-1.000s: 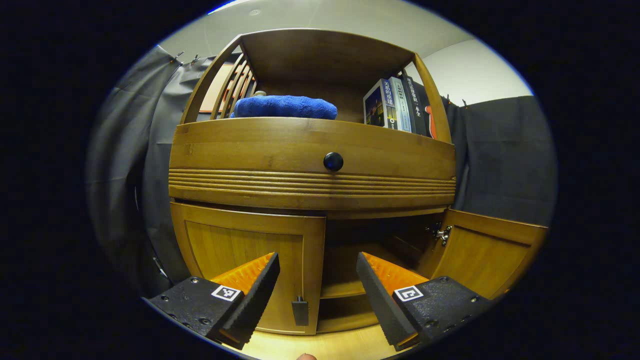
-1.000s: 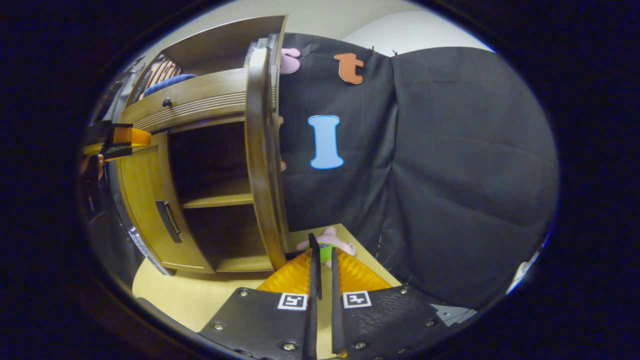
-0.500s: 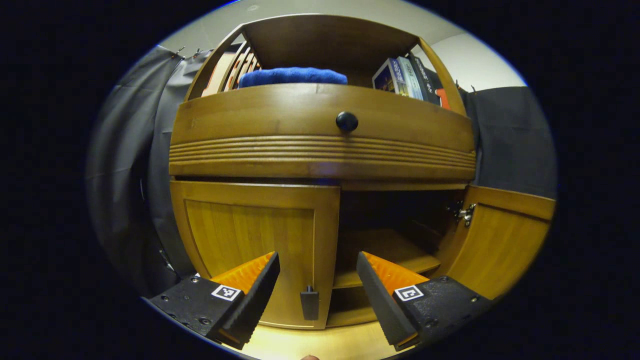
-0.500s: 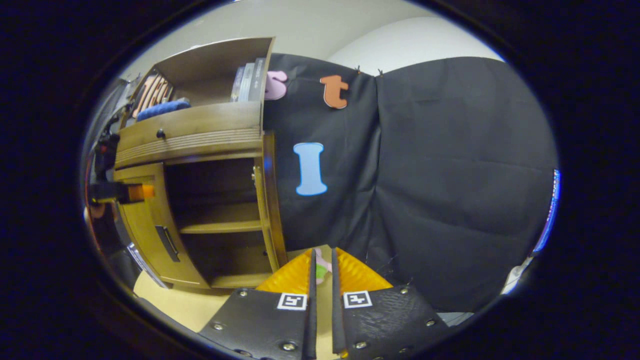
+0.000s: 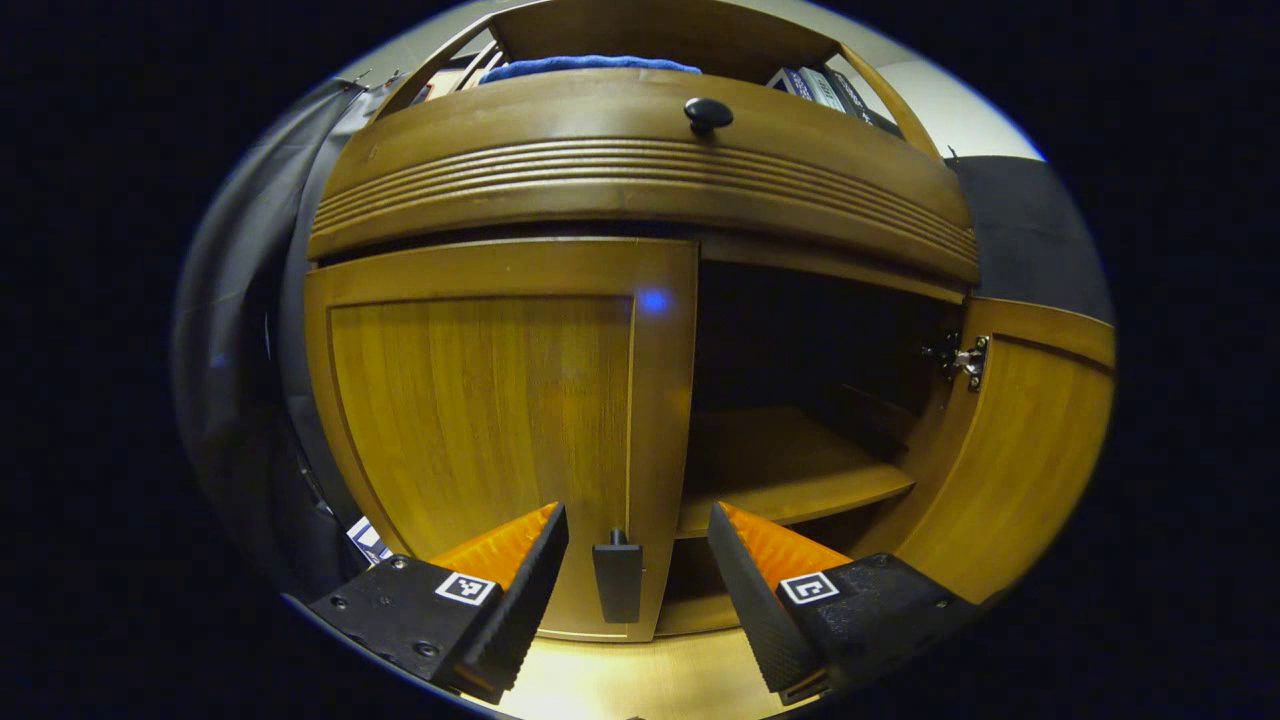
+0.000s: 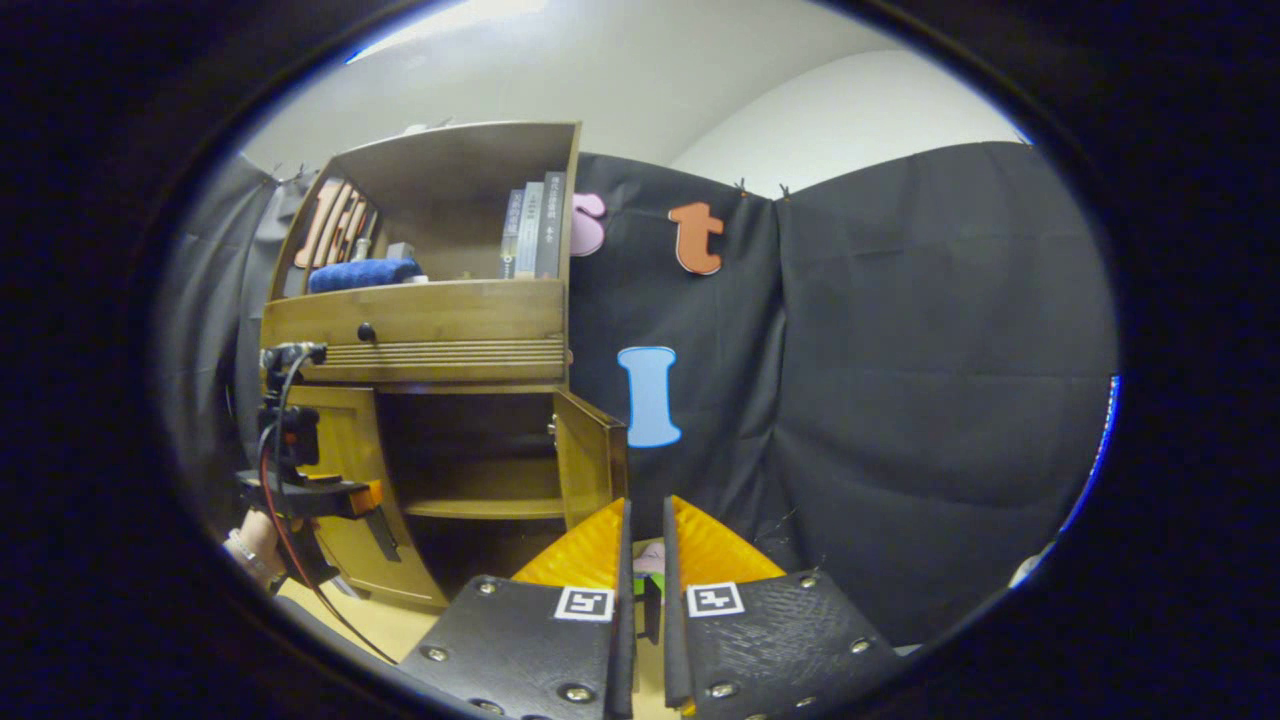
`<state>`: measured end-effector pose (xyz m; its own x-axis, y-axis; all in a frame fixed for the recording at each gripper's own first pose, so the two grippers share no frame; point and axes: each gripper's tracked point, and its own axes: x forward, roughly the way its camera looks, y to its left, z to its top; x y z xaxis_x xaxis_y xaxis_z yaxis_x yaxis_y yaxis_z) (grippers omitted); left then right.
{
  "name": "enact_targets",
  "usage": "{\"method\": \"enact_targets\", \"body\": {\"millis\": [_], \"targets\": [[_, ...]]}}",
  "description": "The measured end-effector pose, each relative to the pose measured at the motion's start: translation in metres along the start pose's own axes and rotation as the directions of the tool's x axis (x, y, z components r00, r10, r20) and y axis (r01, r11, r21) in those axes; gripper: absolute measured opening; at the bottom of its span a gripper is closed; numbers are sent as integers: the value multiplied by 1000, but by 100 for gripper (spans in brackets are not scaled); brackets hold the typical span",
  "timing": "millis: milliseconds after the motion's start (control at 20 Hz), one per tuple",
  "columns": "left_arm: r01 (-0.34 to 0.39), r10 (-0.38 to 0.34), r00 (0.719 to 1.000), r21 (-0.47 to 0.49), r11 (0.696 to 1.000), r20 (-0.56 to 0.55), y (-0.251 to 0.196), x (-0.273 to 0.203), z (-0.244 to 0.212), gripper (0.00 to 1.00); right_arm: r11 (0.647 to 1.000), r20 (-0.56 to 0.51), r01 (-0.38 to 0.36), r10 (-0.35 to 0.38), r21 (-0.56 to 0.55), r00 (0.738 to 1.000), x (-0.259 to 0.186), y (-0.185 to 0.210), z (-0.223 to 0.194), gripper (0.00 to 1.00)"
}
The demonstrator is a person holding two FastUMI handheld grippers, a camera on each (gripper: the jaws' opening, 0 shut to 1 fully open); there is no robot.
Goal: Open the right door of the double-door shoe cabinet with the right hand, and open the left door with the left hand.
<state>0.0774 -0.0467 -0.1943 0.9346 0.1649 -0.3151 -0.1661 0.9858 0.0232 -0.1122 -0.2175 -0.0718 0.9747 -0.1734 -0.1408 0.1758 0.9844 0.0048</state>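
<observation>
The wooden shoe cabinet (image 5: 640, 190) stands close in the left gripper view. Its left door (image 5: 480, 420) is closed, and that door's dark handle (image 5: 617, 580) sits between the fingers of my open left gripper (image 5: 636, 514) without touching them. The right door (image 5: 1010, 460) is swung open, baring a dark inside with a shelf (image 5: 790, 470). In the right gripper view the cabinet (image 6: 420, 330) is farther off, with the open right door (image 6: 590, 460) and the left gripper (image 6: 335, 497) in front of the left door (image 6: 345, 470). My right gripper (image 6: 642, 512) is shut, holding nothing, away from the cabinet.
A drawer with a black knob (image 5: 708, 113) runs above the doors. A blue towel (image 6: 362, 274) and books (image 6: 535, 235) sit on the top shelf. A pink plush toy (image 6: 655, 555) lies on the pale floor (image 5: 640, 680) by the black cloth wall (image 6: 900, 400).
My left gripper has dropped lower and closed in on the left door until the handle sits between its fingers. My right gripper has backed away from the open right door.
</observation>
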Motion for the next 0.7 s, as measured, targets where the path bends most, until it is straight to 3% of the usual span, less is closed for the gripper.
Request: {"method": "enact_targets", "body": {"millis": [250, 400, 450, 500, 600, 700], "targets": [[14, -14, 1000, -18, 1000, -23, 2, 16, -23, 76, 999, 33, -47, 47, -10, 998, 1, 19, 12, 12], [31, -31, 999, -25, 999, -27, 0, 23, -30, 74, 998, 32, -55, 56, -22, 998, 4, 26, 11, 12], [30, -31, 999, -22, 999, -34, 0, 25, -35, 73, 997, 29, -74, 74, -21, 997, 5, 31, 11, 19], [24, -25, 999, -16, 1000, -40, 1, 26, -38, 72, 996, 24, -82, 82, -20, 996, 8, 36, 7, 14], [20, -20, 999, -20, 1000, -36, 2, 31, -39, 71, 994, 14, -108, 108, -22, 994, 10, 45, 3, 29], [-5, 5, 1000, -18, 1000, -25, 10, 34, -39, 60, 992, 6, -125, 125, -30, 992, 15, 52, 0, 41]]}}
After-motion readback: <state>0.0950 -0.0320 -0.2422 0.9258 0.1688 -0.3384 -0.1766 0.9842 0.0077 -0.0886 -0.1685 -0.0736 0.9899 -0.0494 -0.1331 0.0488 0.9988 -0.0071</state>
